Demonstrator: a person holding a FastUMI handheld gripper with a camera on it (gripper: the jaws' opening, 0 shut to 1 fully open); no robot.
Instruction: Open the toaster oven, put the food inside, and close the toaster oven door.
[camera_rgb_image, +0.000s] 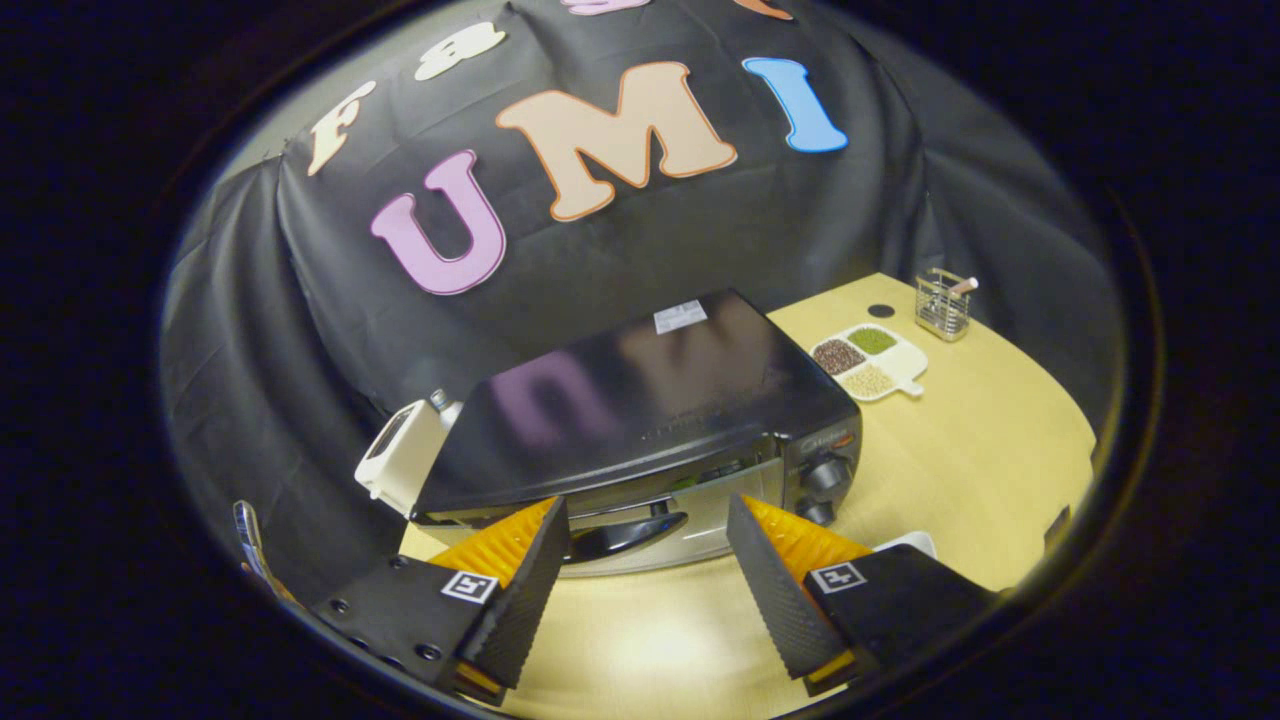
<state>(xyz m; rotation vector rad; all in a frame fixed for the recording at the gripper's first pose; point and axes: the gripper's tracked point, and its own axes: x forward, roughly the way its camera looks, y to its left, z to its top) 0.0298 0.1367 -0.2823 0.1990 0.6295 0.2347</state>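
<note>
A black toaster oven (640, 410) stands on the pale wooden table (960, 460), seen from above and in front. Its glass door (700, 510) is closed, and the dark door handle (625, 537) lies just ahead of the gap between my fingers. Two knobs (825, 480) sit at the oven's right end. My gripper (648, 520) is open, fingers spread wide with nothing between them, hovering above the table in front of the door. A white rim (905, 543) shows behind the right finger; I cannot tell what it holds.
A white divided dish (868, 362) with three kinds of grains lies right of the oven. A metal wire holder (943, 303) stands further back. A white appliance (405, 455) sits at the oven's left side. Bare tabletop stretches to the right.
</note>
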